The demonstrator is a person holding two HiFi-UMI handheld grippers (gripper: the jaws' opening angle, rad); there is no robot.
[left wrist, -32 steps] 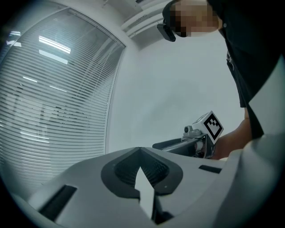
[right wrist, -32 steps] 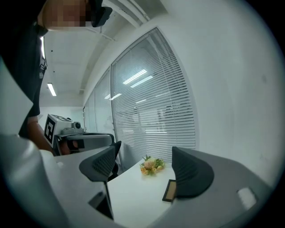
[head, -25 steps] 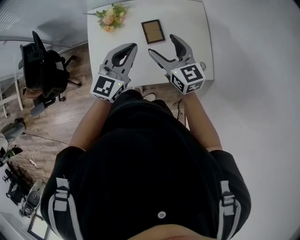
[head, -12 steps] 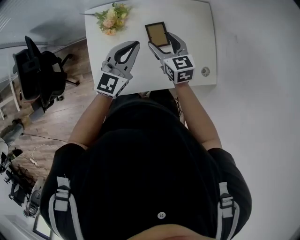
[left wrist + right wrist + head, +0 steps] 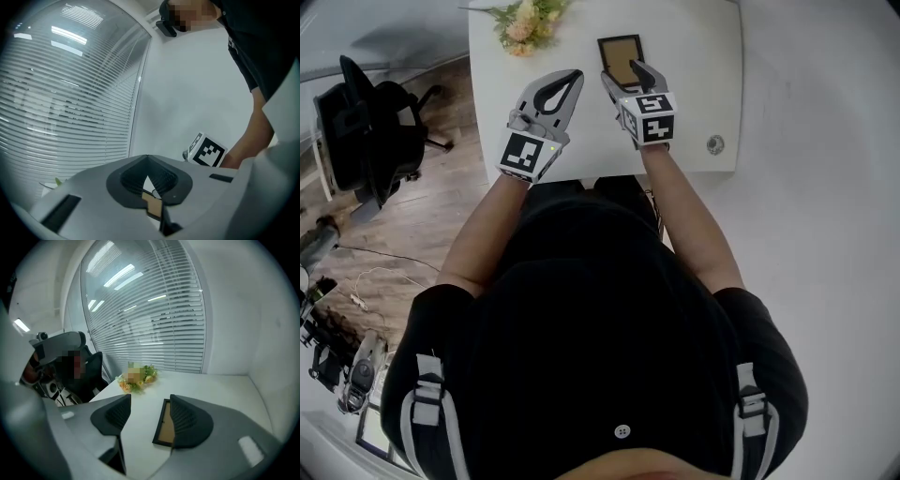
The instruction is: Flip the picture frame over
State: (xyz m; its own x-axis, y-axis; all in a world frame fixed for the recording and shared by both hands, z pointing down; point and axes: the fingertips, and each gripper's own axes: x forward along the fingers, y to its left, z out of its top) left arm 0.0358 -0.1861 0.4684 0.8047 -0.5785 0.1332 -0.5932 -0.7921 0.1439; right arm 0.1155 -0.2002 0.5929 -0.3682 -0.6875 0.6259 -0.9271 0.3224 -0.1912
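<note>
Picture frame (image 5: 621,58) flat on table (image 5: 703,84), flowers (image 5: 525,21) left.

Black short-sleeved top (image 5: 609,319); 2 grey shoulder straps (image 5: 427,394) with buckles, possibly a harness.

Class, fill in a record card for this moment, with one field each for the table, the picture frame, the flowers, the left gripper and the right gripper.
Table: white; bears the frame, the flowers and a small round thing.
Picture frame: lying flat, brown panel up, dark border.
Flowers: near the table's far left corner, apart from the frame.
Left gripper: shut, empty, left of the frame.
Right gripper: fingers apart and closing at the frame's near end; its left edge lies between them, not gripped.
</note>
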